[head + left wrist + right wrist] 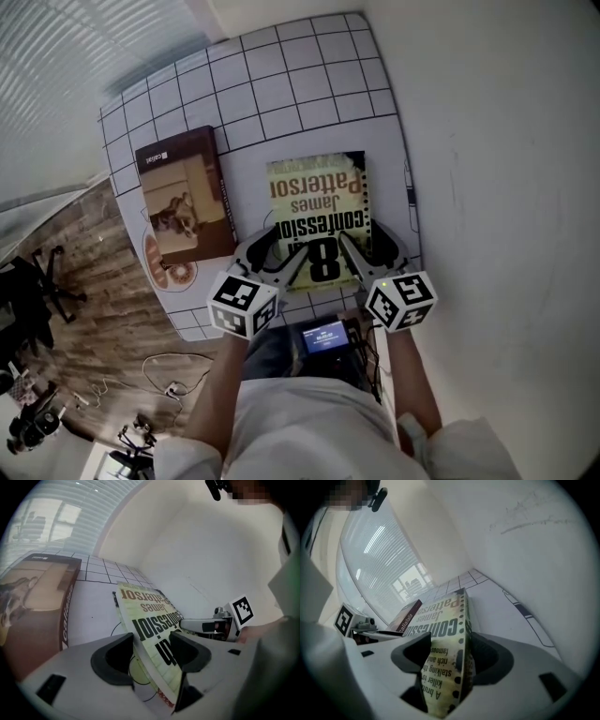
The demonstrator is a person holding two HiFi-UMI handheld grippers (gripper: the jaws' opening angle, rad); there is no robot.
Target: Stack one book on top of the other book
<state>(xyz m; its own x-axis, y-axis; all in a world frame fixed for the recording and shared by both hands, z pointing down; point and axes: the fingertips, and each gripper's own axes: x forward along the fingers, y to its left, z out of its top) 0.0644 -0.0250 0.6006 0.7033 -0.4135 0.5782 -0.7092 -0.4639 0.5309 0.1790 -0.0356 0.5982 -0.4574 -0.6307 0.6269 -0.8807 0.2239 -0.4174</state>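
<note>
A yellow-green paperback [319, 211] lies on the grid-patterned table [309, 66], and its near edge reaches towards me. A brown book [183, 197] lies flat to its left, a narrow gap apart. My left gripper [267, 248] is at the paperback's near left corner and my right gripper [370, 246] at its near right corner. In the left gripper view the jaws [152, 651] stand wide with the paperback [150, 616] between them, not pinched. The right gripper's [450, 651] jaws likewise straddle the paperback's edge [440, 620] loosely. The brown book [37, 592] shows at the left of the left gripper view.
A white wall [506, 141] runs close along the table's right side. The table's left edge drops to a wooden floor [94, 281] with cables and a chair. A round orange print [169, 272] marks the table beside the brown book's near end.
</note>
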